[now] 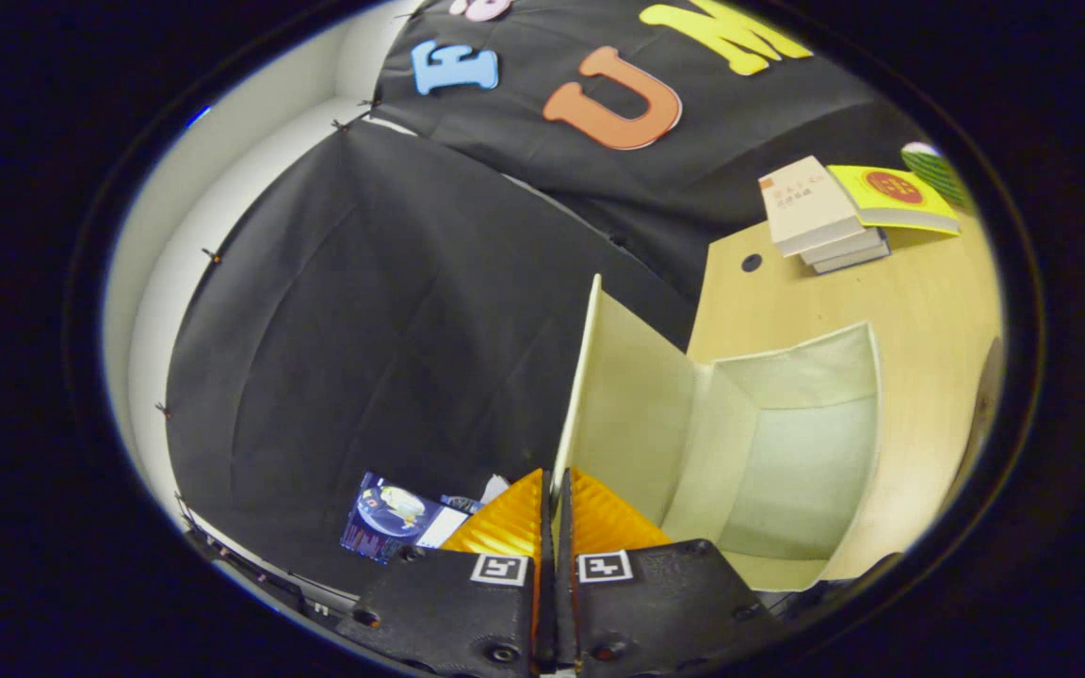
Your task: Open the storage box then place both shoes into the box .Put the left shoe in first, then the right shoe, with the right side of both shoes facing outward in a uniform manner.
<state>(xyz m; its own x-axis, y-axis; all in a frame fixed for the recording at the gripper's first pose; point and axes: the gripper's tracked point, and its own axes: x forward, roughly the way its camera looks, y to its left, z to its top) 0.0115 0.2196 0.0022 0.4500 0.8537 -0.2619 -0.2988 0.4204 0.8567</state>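
Cream, thin-walled storage box (769, 443) looks light and stiff; gripper (554, 499) fingers pinch its raised lid (623, 405) edge, the natural hold, near the bench (929, 311) edge

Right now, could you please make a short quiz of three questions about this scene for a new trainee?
1. True or false: the storage box holds a shoe.
2. What are the gripper fingers shut on?
A. a book
B. the box lid
C. nothing
3. Fill in: the stacked books lie on the ____ beyond the box.

Key
1. False; its inside is bare.
2. B; the lid's edge sits between them, raised.
3. Table.
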